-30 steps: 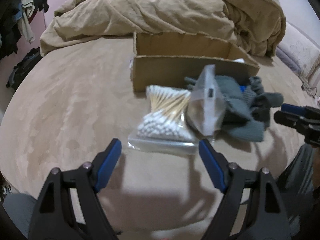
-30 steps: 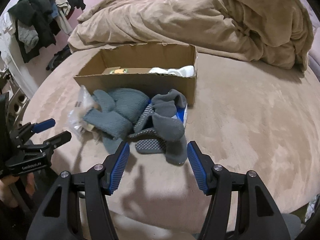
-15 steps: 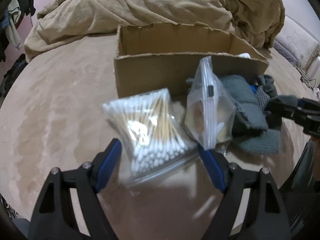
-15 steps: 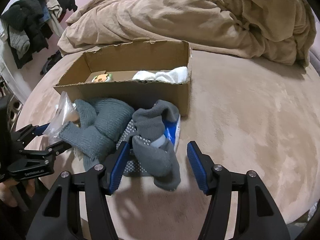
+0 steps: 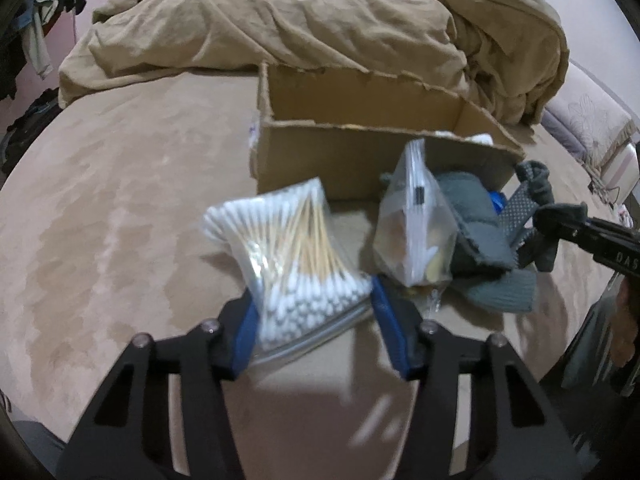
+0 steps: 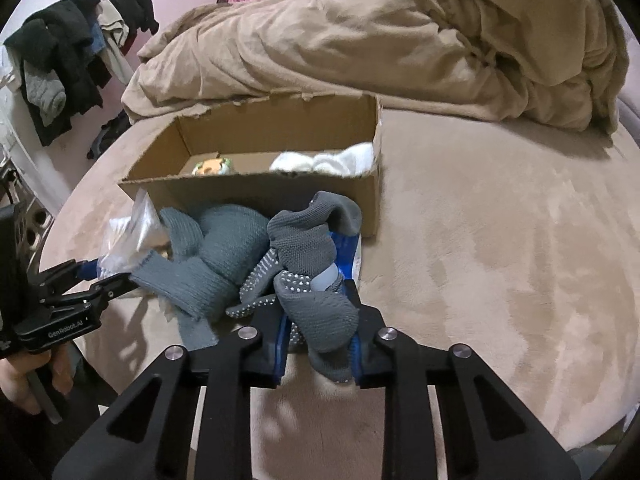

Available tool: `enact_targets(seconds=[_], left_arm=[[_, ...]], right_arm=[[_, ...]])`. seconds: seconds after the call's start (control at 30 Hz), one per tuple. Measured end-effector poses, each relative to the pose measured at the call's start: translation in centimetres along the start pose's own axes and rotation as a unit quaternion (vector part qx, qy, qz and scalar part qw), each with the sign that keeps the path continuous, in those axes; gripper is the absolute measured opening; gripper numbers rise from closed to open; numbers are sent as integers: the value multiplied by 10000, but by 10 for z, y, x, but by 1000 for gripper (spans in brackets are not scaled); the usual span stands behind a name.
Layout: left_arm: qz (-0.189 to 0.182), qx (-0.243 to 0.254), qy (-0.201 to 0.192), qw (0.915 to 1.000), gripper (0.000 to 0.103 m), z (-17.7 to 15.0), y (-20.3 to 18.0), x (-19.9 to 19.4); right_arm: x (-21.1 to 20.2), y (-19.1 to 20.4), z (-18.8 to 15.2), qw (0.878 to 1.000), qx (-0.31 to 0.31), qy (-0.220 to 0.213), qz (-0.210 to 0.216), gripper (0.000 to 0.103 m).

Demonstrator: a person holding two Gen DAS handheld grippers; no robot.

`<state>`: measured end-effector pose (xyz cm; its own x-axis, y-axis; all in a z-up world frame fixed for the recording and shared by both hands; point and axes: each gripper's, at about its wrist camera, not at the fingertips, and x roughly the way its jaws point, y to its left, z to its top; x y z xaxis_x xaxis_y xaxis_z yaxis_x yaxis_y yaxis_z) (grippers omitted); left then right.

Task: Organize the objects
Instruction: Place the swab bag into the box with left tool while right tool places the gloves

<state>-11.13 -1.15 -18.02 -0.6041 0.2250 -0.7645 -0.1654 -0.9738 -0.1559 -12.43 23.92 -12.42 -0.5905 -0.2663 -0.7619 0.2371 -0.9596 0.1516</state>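
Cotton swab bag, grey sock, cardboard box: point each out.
Cotton swab bag (image 5: 296,268), left wrist view, on the white tips.
Grey sock (image 6: 320,316), right wrist view, on the toe.
Cardboard box (image 6: 256,192), right wrist view, on the front wall.

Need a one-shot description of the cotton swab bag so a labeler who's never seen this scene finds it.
Start at the open cardboard box on the tan bed. Just in front of its near wall, the left claw grips a clear zip bag of cotton swabs. Unlike the other clear bag beside it, it is packed with wooden sticks with white tips.
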Motion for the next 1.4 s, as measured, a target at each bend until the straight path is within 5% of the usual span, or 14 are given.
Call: enact_targets(seconds=[0.4,0.97,1.4], left_arm=[[29,-82,-343,9994,53,5,5,-70],[-304,309,-948,9946,53,62,-24,-165],[-473,556,-1091,9913,53,112,-42,-133]], right_arm=[[-48,9,5,9994,-22,-334,-18,25],[-144,20,38,9945,69,-1040,82,25],[-139,42,80,9928,-122,-1125,398,25]])
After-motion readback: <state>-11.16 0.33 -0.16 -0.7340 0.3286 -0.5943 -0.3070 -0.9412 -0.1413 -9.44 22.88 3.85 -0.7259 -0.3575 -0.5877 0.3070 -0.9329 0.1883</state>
